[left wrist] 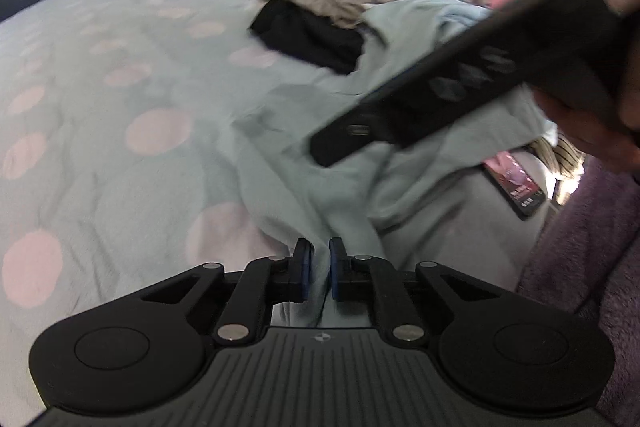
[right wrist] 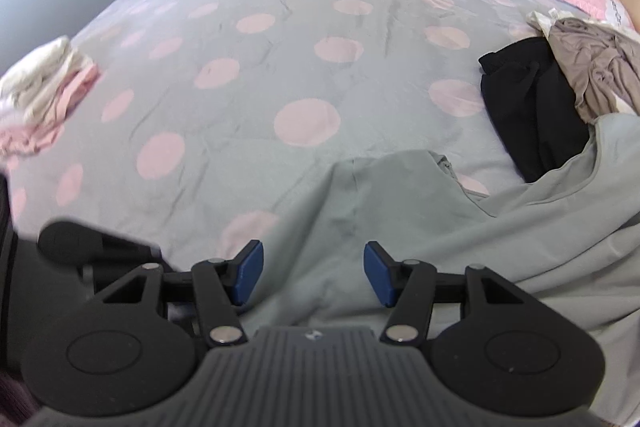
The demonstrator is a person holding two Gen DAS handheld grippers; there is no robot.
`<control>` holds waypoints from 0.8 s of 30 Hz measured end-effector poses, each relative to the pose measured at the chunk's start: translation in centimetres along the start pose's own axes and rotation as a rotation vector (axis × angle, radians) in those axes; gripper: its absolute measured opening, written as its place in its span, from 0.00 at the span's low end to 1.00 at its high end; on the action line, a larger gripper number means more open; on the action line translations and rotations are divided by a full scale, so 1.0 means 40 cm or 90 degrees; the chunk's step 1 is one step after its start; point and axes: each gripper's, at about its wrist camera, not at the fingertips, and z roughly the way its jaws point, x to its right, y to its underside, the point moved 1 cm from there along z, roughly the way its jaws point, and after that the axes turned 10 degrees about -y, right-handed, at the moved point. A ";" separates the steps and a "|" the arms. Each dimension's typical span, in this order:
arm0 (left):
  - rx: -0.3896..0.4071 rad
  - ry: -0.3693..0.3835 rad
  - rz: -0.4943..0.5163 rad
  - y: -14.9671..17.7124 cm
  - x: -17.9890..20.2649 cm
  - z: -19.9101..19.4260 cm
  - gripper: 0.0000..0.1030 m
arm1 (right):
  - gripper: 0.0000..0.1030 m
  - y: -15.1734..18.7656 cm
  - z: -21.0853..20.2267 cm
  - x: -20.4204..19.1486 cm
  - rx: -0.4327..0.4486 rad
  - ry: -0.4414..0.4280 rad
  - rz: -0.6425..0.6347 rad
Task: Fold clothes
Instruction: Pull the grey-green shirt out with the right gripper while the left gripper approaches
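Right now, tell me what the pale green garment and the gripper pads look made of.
Pale green garment: soft matte knit, probably cotton jersey; it drapes limp and bunches where the left gripper pinches it. Pads on the right gripper: blue, smooth, dull, likely rubber or printed plastic; hard to settle.

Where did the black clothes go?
The crumpled black garment lies on the right side of the right wrist view, between the taupe garment and the pale green garment.
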 end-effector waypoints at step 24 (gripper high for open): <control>0.093 0.084 0.087 -0.005 0.092 -0.067 0.27 | 0.03 0.019 -0.011 0.057 -0.020 0.086 0.025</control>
